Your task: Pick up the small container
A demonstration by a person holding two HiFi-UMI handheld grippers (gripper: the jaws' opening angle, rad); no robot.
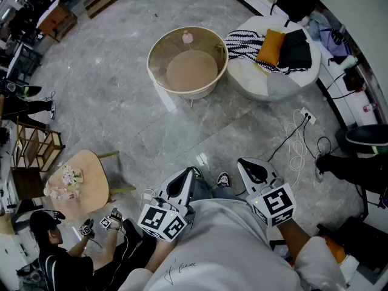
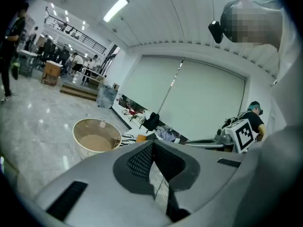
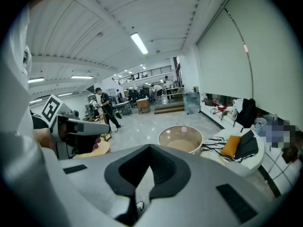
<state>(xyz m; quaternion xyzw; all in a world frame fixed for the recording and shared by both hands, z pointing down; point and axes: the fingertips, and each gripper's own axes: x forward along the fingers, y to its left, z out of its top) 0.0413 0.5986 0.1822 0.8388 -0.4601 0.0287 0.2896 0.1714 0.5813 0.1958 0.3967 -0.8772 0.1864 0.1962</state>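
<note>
Small container: a small pale pink item [image 1: 187,37] at the far edge of the round table [image 1: 153,62]; whether it stands on the rim or just inside cannot be told. It also shows in the left gripper view [image 2: 102,124] and the right gripper view [image 3: 184,128].

Round table: a beige top inside a raised, see-through wall, standing on the grey floor [image 1: 121,102], with nothing else visible in it.

Left hand-held gripper: [image 1: 185,183] held low and close to the person's body, tilted slightly downward. In its own view [image 2: 153,145] the jaws are closed together with nothing between them.

Right hand-held gripper: [image 1: 254,171] beside the left one, near the body. Its jaws [image 3: 150,148] are closed and empty.

Container relative to the hand-held grippers: well apart, ahead of both. A stretch of bare floor and the near side of the table lie between. From the left gripper it sits ahead and to the left of the jaw line. From the right gripper it sits ahead and a little to the right.

Neighbours: a white pouf [image 1: 267,80] just right of the round table, carrying a striped cloth [image 1: 242,41] and an orange cushion [image 1: 270,47].
</note>
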